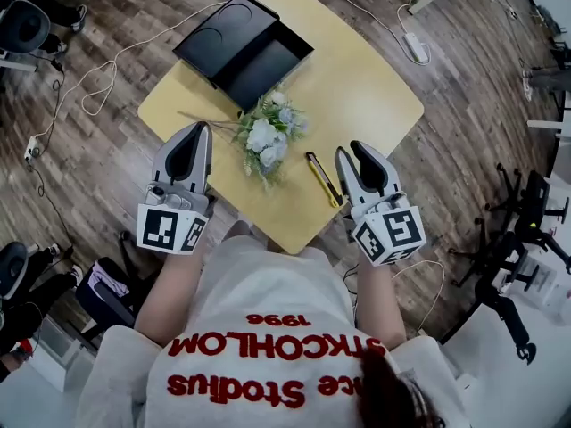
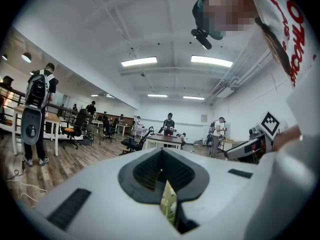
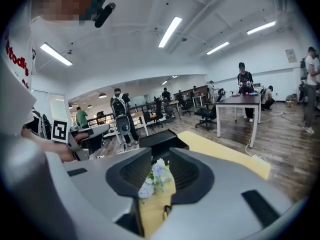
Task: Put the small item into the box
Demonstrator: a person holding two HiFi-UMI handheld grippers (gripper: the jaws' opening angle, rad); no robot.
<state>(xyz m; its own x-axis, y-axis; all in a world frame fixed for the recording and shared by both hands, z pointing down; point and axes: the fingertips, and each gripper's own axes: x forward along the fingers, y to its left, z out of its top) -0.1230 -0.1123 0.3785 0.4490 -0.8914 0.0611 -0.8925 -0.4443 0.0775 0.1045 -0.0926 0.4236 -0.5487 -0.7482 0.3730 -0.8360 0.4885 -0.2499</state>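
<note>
Now the right gripper (image 1: 348,152), fingers apart, is beside the small yellow item (image 1: 323,178).

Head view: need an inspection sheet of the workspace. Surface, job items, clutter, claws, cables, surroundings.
Surface: pale yellow table with rounded corners, on a wood floor.
Job's things: black box open at the far side, looks empty; small item, slim, yellow and black, lies on the table by the right claw, not in the box.
Clutter: flower bunch mid-table.
Grippers: left claw shut, empty; right claw open, gripping nothing.
Cables: white cable loops on the floor at left; power strip on the floor at right.
Surroundings: office chair; people at desks in the background.
</note>
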